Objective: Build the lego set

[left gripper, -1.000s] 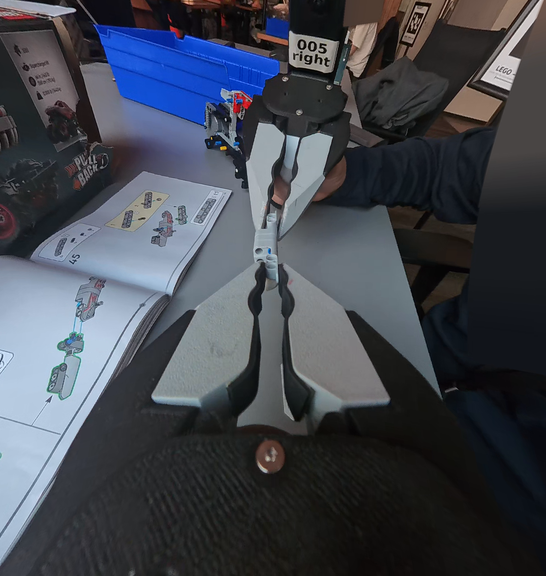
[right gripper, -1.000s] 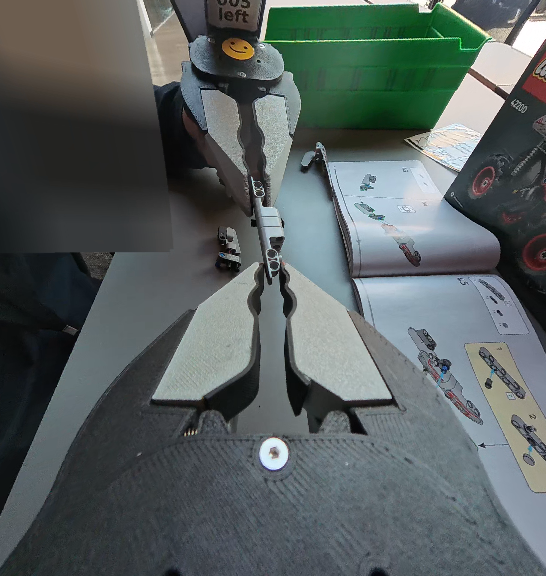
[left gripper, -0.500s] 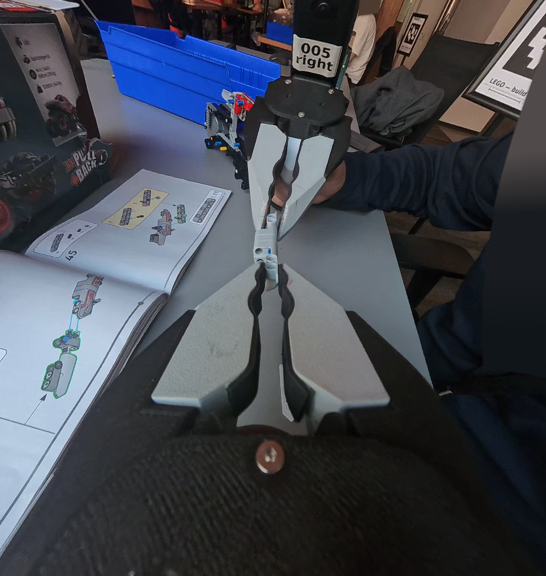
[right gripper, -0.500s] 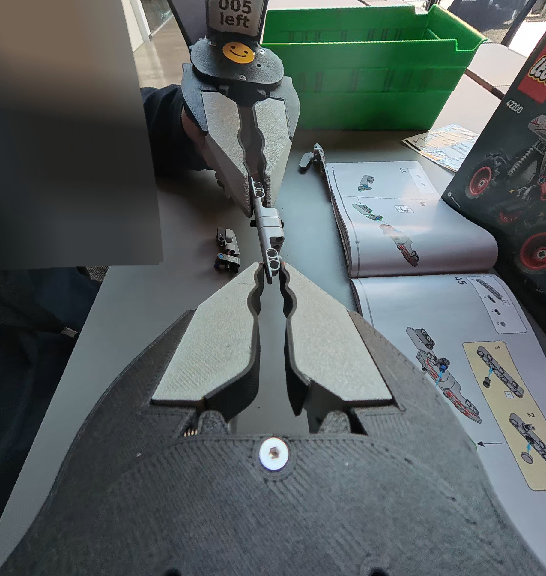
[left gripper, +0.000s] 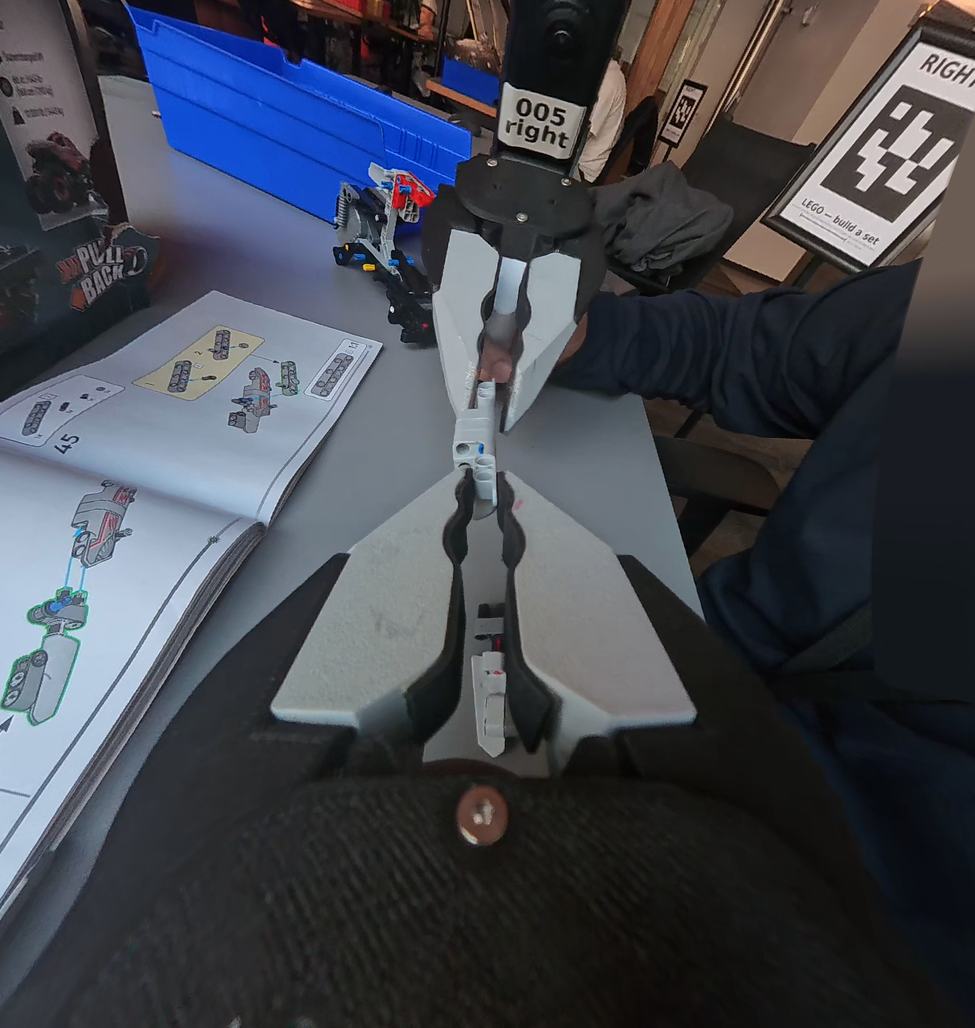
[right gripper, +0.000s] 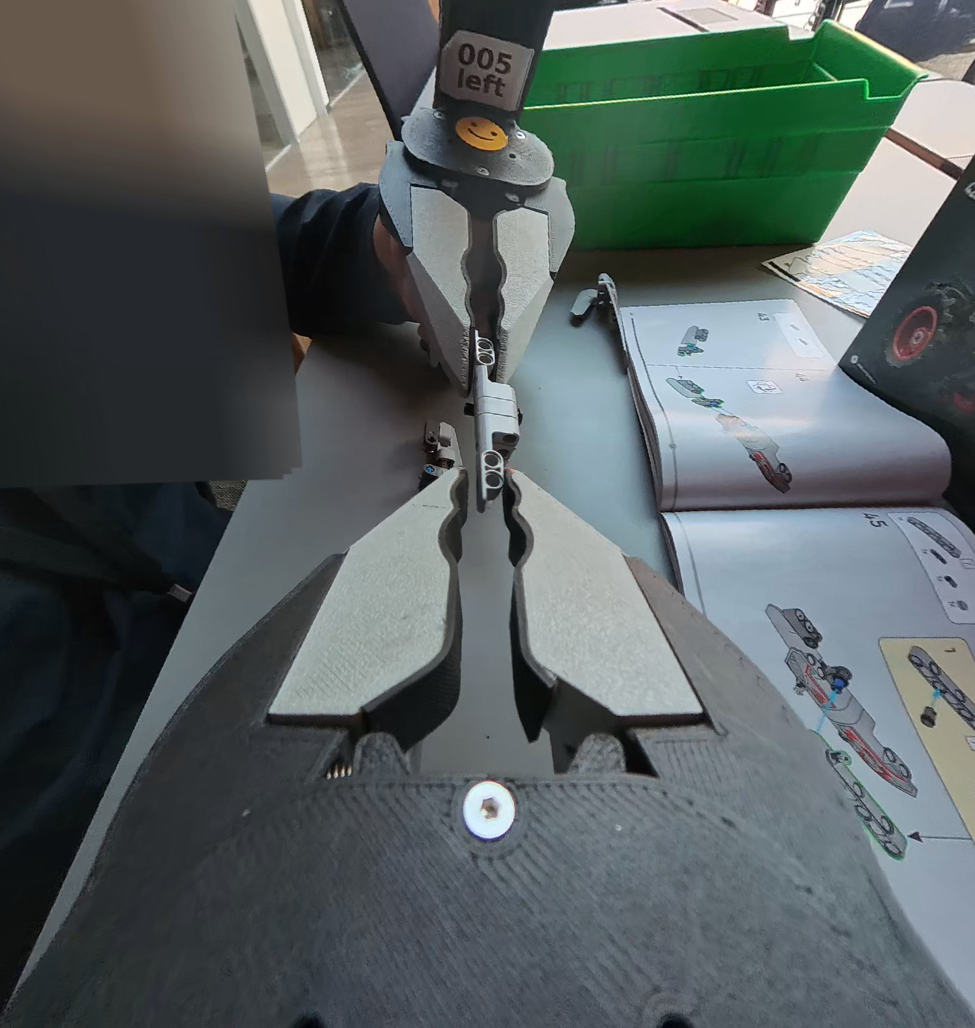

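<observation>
A grey table (left gripper: 574,445) fills both views, with dark chairs and a framed sign (left gripper: 891,139) behind at 1 o'clock. A blue bin (left gripper: 285,128) sits at 11 o'clock in the left wrist view, a green bin (right gripper: 696,150) at 1 o'clock in the right. An open instruction booklet (left gripper: 157,423) lies at 9 o'clock. The left gripper (left gripper: 482,492) and right gripper (right gripper: 488,489) each pinch one end of the grey lego piece (right gripper: 493,423), held above the table's middle.

Both claws: pale grey wedge fingers (left gripper: 396,617) with wavy black pads, textured black bodies, one silver screw (right gripper: 489,815); dark navy sleeve (left gripper: 724,356).
</observation>
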`<state>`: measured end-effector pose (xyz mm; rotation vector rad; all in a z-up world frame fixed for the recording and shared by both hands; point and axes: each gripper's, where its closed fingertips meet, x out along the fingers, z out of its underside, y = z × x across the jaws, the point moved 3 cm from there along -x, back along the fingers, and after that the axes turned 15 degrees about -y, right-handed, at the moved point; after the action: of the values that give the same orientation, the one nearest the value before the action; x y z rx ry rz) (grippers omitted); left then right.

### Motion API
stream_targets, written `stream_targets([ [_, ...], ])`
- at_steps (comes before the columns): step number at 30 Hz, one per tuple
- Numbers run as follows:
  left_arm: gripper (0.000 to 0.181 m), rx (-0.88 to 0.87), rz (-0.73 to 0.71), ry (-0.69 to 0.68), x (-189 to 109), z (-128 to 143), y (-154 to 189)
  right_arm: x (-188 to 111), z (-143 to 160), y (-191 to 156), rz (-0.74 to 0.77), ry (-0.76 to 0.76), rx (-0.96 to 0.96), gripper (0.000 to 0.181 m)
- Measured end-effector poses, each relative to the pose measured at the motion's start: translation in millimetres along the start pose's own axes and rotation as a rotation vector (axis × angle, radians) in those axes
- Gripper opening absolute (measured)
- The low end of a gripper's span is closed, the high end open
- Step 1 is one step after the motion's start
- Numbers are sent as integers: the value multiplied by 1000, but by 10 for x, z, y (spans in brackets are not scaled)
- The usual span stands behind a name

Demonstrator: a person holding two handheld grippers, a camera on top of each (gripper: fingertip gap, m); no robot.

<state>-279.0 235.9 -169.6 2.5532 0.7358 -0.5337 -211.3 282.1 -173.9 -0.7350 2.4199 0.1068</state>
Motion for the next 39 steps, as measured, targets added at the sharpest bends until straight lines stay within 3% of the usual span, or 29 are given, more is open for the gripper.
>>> stream_targets([
  [13,14,-70,-62,-1,-89,-7,-143,-193,47,274,-212,112,363,4],
  [16,16,-26,-92,-93,-130,66,-110,-212,104,346,-224,114,421,4],
  [20,30,42,-180,-326,-77,385,-96,-205,149,372,-250,107,466,4],
  [26,38,18,-184,-440,-36,677,41,-184,178,347,-263,80,471,4],
  [31,18,43,-174,-483,18,742,51,-151,209,329,-289,56,487,4],
  [39,17,-120,-88,-437,1,656,-143,-82,266,249,-299,-26,424,4],
])
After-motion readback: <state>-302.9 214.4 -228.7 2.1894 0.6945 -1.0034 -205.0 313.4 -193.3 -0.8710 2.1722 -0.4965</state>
